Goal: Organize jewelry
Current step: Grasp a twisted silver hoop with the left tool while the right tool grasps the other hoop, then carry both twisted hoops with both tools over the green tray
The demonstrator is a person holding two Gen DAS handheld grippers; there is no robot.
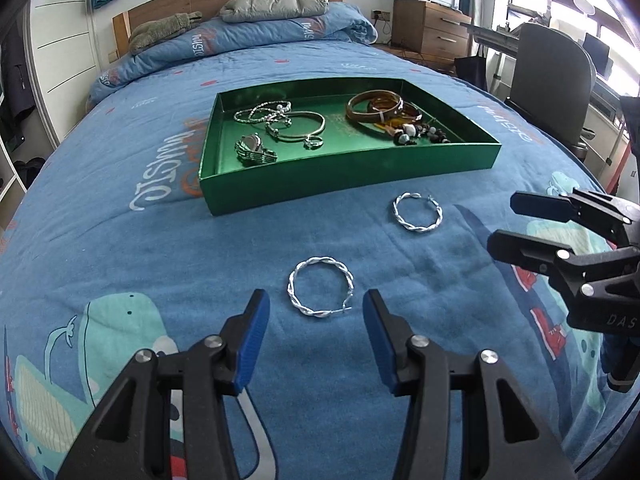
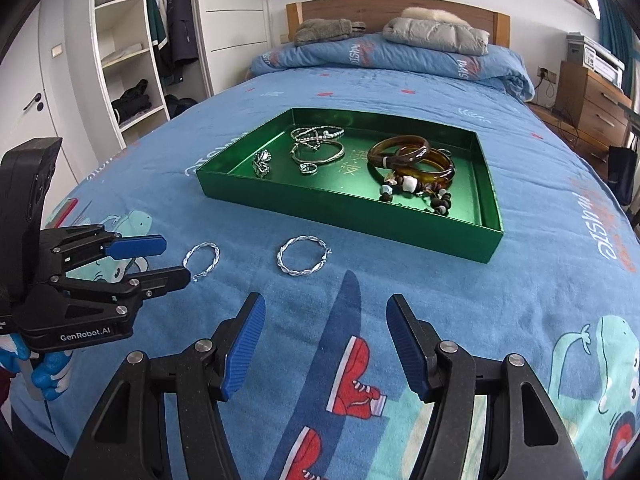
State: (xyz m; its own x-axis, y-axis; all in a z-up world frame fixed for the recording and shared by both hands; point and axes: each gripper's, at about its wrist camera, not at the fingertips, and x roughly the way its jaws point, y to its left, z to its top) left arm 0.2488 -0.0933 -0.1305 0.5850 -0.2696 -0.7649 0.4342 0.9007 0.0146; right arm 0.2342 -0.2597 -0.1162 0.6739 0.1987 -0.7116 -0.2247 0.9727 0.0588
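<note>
Two twisted silver hoop earrings lie on the blue bedspread in front of a green tray [image 1: 344, 172] [image 2: 352, 222]. The near hoop [image 1: 320, 292] [image 2: 202, 260] lies just ahead of my open left gripper [image 1: 316, 304] [image 2: 176, 262], between its blue pads. The far hoop [image 1: 418, 212] [image 2: 302, 260] lies ahead of my open, empty right gripper [image 2: 324, 312] [image 1: 504, 224]. In the tray lie silver bracelets [image 1: 296, 124] [image 2: 318, 148], a ring [image 1: 313, 142], a silver piece [image 1: 254, 150], amber bangles [image 1: 376, 106] [image 2: 412, 158] and a beaded strand [image 1: 416, 132] [image 2: 420, 192].
Folded duvet and pillows [image 1: 256, 28] lie at the head of the bed. A wooden dresser [image 1: 432, 32] with a printer and a grey chair [image 1: 552, 80] stand to the right. An open wardrobe [image 2: 136, 52] stands to the left.
</note>
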